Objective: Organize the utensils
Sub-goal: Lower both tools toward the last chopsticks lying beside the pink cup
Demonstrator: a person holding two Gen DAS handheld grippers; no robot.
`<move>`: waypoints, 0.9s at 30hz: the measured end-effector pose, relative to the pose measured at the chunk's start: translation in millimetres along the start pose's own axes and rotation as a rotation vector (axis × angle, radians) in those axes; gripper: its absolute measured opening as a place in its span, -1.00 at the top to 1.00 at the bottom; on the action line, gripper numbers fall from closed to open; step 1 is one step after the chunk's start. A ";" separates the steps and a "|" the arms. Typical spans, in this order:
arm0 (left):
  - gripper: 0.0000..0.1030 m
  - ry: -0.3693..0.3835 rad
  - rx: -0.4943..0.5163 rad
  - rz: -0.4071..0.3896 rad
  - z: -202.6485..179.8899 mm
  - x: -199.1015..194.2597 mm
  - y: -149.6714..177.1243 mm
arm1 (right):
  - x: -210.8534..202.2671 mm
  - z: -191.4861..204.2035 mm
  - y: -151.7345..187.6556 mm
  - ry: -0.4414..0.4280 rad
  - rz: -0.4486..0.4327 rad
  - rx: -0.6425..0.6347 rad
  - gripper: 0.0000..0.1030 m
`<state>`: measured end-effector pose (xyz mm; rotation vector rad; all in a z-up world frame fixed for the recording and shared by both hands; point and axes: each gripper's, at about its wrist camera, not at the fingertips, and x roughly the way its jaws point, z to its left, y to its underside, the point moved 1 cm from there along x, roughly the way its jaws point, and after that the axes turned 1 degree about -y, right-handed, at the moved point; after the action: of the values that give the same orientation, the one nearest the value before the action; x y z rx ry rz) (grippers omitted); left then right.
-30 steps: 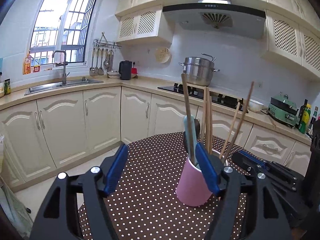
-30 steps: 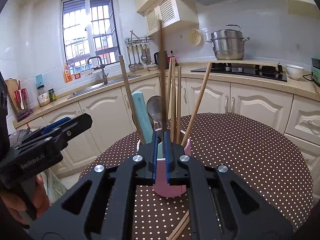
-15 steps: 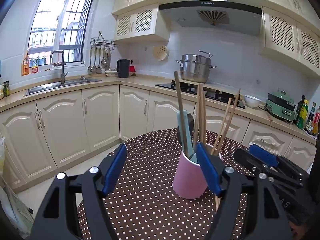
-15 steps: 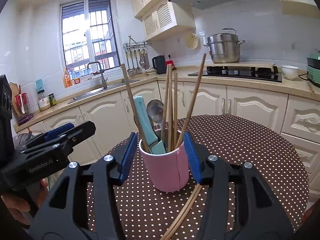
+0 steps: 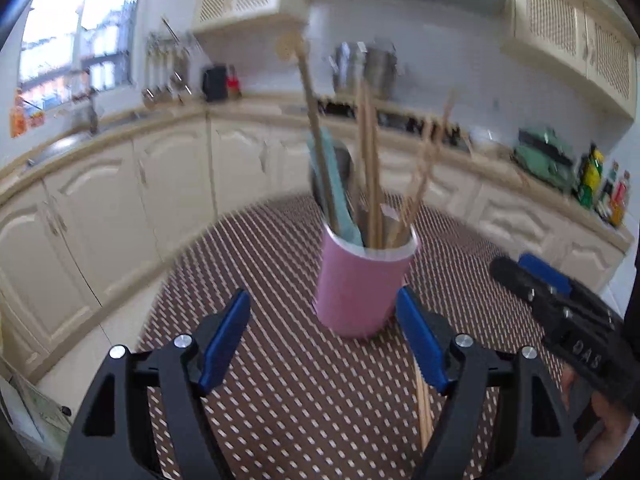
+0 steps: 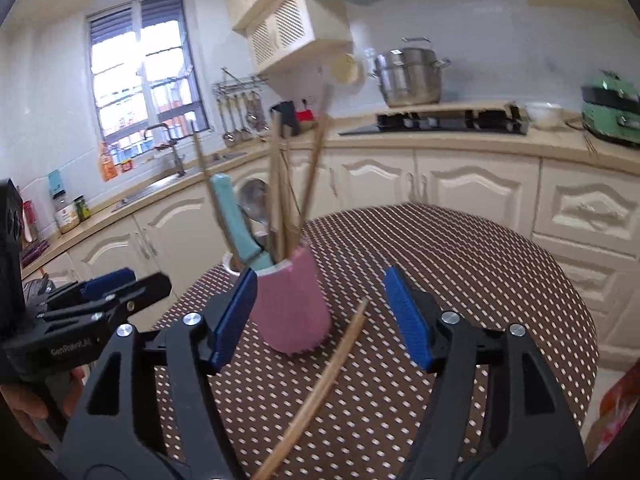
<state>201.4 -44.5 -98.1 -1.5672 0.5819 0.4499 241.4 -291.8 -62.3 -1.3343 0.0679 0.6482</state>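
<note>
Now the right tool [image 6: 320, 316] gapes empty, having released its wooden chopstick into the pink cylindrical cup [image 6: 290, 304]; another chopstick [image 6: 320, 384] waits at six o'clock.

Motion-blurred chopsticks [image 5: 370, 168], cupboards [image 5: 240, 156]

A round counter [image 6: 460, 264] under a brown, white-dotted cloth carried a pink cup [image 6: 290, 304] packed with utensils, upright. Loose wooden chopsticks [image 6: 320, 384] lay flat on the cloth just beside it.

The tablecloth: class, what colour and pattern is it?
The tablecloth is dark brown with small white polka dots; the right wrist view shows it best.
</note>
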 end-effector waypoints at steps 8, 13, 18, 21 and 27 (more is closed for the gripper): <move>-0.43 0.042 0.081 0.242 -26.6 50.2 26.1 | 8.7 -31.2 30.9 0.068 0.110 0.079 -0.39; -0.43 0.050 0.094 0.317 -39.7 72.1 37.4 | 15.7 -45.2 46.6 0.092 0.170 0.119 -0.50; -0.44 0.036 0.129 0.352 -50.8 89.5 43.0 | 23.6 -51.6 56.3 0.080 0.218 0.148 -0.53; -0.44 0.037 0.128 0.348 -55.0 94.0 40.7 | 32.4 -61.7 62.0 0.071 0.265 0.200 -0.53; -0.44 0.019 0.152 0.348 -61.6 100.8 34.9 | 36.1 -68.7 64.9 0.057 0.280 0.242 -0.57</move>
<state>256.2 -116.5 -181.7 -1.3294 0.8889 0.6367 262.0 -334.6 -151.7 -1.1172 0.3732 0.8105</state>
